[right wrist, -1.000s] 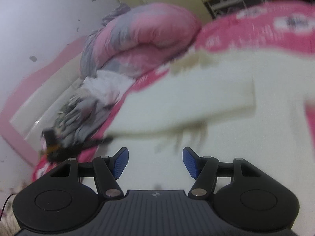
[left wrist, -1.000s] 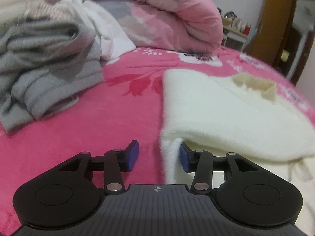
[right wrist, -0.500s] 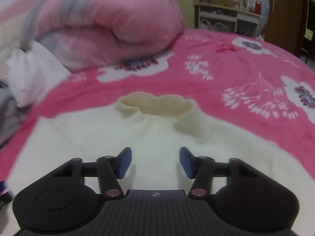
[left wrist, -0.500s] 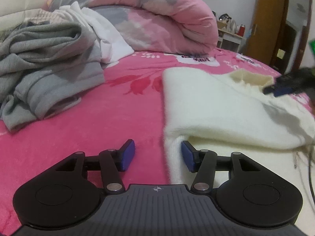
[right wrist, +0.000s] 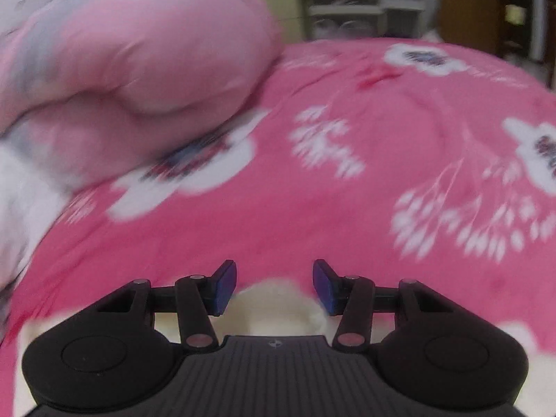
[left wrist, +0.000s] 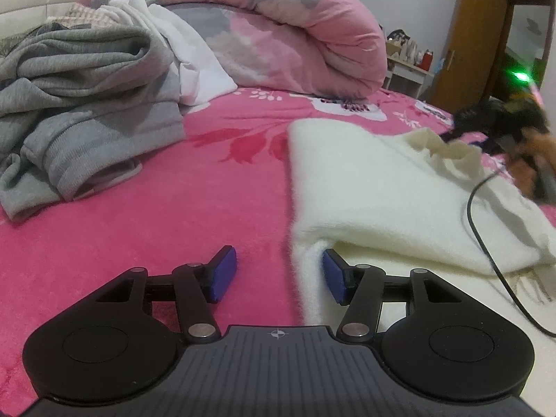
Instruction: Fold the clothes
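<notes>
Sweater (left wrist: 375, 187), cream and fluffy, lies on the bed ahead-right of the left tool (left wrist: 279, 274), whose half-spread jaws straddle its side edge ungripped. Right tool (right wrist: 274, 281), half-open, hangs empty at the collar (right wrist: 278, 309). Probably soft, light, floppy; pinch edges.

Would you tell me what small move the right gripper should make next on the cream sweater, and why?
Probably ease the right gripper down onto the collar and close. Its jaws stand open, having closed a little just now, with the collar of the cream sweater between and below them, ungripped. The left gripper is open at the near folded edge.
</notes>
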Demonstrator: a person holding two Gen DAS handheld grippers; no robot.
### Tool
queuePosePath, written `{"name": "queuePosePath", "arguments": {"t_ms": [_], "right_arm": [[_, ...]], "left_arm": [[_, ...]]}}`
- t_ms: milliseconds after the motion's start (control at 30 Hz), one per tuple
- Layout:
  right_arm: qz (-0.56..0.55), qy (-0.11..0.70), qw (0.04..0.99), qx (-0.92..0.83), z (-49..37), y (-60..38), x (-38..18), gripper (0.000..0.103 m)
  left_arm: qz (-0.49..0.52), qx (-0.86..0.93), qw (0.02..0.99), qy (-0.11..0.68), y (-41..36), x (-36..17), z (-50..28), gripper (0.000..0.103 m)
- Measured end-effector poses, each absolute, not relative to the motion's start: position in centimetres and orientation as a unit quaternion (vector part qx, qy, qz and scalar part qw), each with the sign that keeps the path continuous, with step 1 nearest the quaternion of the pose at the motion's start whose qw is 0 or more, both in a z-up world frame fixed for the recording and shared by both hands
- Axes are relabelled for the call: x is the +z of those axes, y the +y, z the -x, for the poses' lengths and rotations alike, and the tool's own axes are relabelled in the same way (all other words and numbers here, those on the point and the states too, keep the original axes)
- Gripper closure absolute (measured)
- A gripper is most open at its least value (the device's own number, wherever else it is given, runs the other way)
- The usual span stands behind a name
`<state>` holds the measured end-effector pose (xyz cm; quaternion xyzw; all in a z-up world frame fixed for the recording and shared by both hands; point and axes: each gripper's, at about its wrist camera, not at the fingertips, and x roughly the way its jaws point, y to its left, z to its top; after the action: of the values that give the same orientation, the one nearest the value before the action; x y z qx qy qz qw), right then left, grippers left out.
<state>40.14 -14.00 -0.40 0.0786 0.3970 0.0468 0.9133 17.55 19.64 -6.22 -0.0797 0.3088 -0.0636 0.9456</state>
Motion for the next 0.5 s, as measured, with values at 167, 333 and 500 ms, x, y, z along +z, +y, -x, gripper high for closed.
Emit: {"name": "queuePosePath", "arguments": {"t_ms": [167, 333, 500], "right_arm": [[0.065, 0.370, 0.924, 0.071, -34.6, -11.6, -3.7, 0.039], [0.092, 0.355, 0.928, 0.060, -33.9, -10.6, -2.0, 0.039], [0.028, 0.308, 0.949, 0.065, -34.0, -10.6, 2.9, 0.039]], "left_arm": [[0.078, -0.063, 0.946, 0.309, 19.6, -6.2, -17.5, 0.048], [0.079, -0.063, 0.946, 0.309, 19.6, -6.2, -17.5, 0.047], [0.077, -0.063, 0.946, 0.309, 19.6, -6.2, -17.5, 0.047]]}}
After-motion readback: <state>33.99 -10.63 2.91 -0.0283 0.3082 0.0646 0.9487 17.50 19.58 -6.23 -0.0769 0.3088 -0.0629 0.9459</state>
